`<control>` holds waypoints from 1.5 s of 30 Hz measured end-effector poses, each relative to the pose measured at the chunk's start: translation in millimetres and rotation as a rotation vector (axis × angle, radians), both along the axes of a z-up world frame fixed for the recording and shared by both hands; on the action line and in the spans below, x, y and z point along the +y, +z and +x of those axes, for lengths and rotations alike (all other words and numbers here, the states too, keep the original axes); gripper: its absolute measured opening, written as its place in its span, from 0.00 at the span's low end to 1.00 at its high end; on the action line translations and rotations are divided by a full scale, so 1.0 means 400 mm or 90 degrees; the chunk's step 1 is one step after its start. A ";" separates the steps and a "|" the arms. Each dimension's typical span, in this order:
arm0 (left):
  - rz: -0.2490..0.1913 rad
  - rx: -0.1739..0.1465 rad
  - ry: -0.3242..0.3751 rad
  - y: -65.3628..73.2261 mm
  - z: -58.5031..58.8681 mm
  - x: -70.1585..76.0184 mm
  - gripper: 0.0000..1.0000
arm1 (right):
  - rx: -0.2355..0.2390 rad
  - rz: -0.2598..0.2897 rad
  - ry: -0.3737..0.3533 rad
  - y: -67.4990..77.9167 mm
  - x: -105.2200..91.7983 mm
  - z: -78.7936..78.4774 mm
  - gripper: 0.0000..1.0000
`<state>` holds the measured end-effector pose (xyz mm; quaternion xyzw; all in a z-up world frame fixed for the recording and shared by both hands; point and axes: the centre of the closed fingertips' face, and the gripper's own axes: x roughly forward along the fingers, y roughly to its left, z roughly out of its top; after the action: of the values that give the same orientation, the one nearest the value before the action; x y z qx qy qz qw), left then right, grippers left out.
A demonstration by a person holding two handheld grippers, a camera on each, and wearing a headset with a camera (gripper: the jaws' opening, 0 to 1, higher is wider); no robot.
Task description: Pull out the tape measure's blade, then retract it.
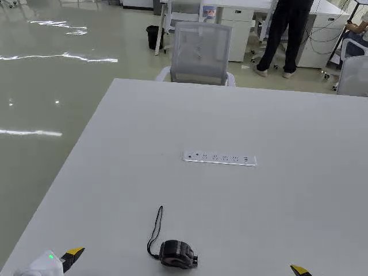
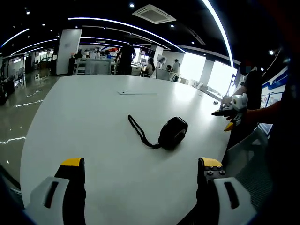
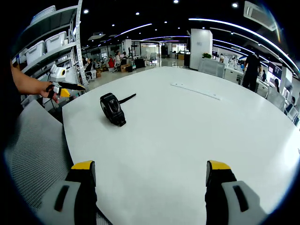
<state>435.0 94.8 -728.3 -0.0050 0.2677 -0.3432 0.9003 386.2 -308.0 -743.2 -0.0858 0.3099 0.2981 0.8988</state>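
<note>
A black tape measure [image 1: 178, 254] with a black wrist strap [image 1: 155, 227] lies on the white table [image 1: 230, 115] near its front edge, blade retracted. It also lies ahead of my left gripper [image 2: 140, 171] as the tape measure [image 2: 173, 131], and left of centre ahead of my right gripper [image 3: 150, 173] as the tape measure [image 3: 111, 108]. Both grippers are open, empty and well apart from it. A yellow-tipped left gripper [image 1: 72, 255] sits at the bottom left, and a yellow tip of the right gripper [image 1: 300, 270] at the bottom right.
A white power strip [image 1: 219, 158] lies mid-table beyond the tape measure. A grey mesh chair [image 1: 199, 54] stands at the far edge. A person [image 1: 287, 34] stands further back by white desks. A black bin [image 1: 153, 37] stands on the glossy floor.
</note>
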 end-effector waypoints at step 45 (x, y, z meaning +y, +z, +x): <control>-0.010 0.016 -0.003 0.011 -0.060 0.024 0.99 | 0.014 -0.012 0.001 -0.008 -0.023 -0.061 1.00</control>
<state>411.0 104.4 -724.1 -0.0157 0.2761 -0.3474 0.8960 361.7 -317.0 -746.4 -0.0912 0.3228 0.2965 0.8942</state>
